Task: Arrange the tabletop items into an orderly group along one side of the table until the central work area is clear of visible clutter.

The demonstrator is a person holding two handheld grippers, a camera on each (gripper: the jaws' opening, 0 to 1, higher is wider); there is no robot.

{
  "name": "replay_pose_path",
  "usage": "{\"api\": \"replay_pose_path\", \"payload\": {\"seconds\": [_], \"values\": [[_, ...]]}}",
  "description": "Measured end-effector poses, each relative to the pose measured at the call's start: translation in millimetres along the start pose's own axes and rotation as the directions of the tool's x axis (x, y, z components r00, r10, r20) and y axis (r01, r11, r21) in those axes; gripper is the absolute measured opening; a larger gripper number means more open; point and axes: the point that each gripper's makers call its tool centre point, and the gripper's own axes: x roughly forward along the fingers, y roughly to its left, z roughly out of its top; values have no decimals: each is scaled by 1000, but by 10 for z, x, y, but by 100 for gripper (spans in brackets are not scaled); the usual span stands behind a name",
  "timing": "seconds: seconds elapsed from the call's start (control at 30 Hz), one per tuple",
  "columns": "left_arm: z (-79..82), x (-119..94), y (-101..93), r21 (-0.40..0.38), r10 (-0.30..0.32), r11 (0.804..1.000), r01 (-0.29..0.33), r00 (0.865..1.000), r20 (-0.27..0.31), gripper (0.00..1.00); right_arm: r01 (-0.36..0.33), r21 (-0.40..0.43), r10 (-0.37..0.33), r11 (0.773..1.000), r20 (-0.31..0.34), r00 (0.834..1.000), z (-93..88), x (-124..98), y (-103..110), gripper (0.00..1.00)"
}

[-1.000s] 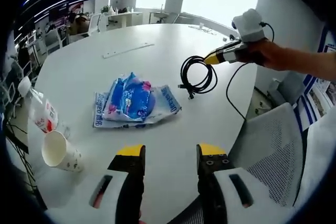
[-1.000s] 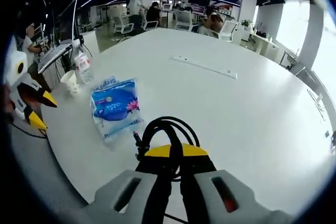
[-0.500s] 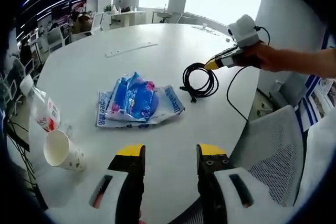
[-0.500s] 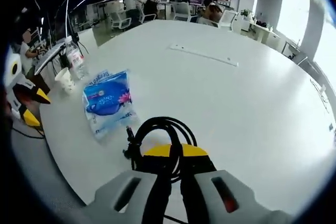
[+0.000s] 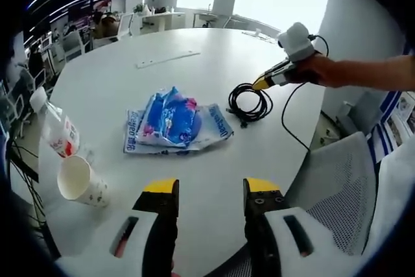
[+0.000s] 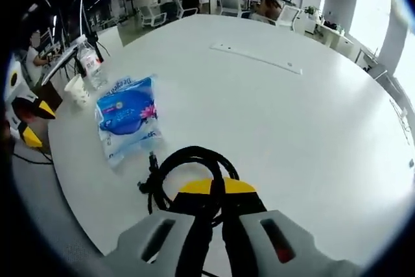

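Observation:
A coiled black cable (image 6: 188, 173) hangs from my right gripper (image 6: 217, 189), whose jaws are shut on it just above the white round table (image 6: 292, 128). In the left gripper view the same cable (image 5: 249, 103) dangles at the table's right side under the right gripper (image 5: 262, 83), held by a hand. A blue tissue pack (image 5: 174, 121) lies mid-table, also seen as the tissue pack (image 6: 126, 113). My left gripper (image 5: 209, 189) is open over the near edge. A paper cup (image 5: 79, 181) lies tipped beside a water bottle (image 5: 58, 131) at the left.
A long white strip (image 5: 167, 60) lies on the far part of the table; it is the strip (image 6: 258, 58) in the right gripper view. A mesh chair (image 5: 337, 180) stands at the right. Desks, chairs and people fill the room behind.
The right gripper has carried the cable lower and slightly toward the tissue pack; the coil now hangs close to the tabletop. The left gripper stays open, nearly still.

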Motion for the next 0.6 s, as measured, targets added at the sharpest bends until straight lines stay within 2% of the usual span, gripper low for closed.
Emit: {"api": "replay_pose_path", "payload": {"seconds": [0.6], "values": [[-45, -41, 38, -21, 19, 1000, -19, 1000, -2, 39, -13, -12, 13, 1000, -27, 1000, -46, 103, -8, 0]]}}
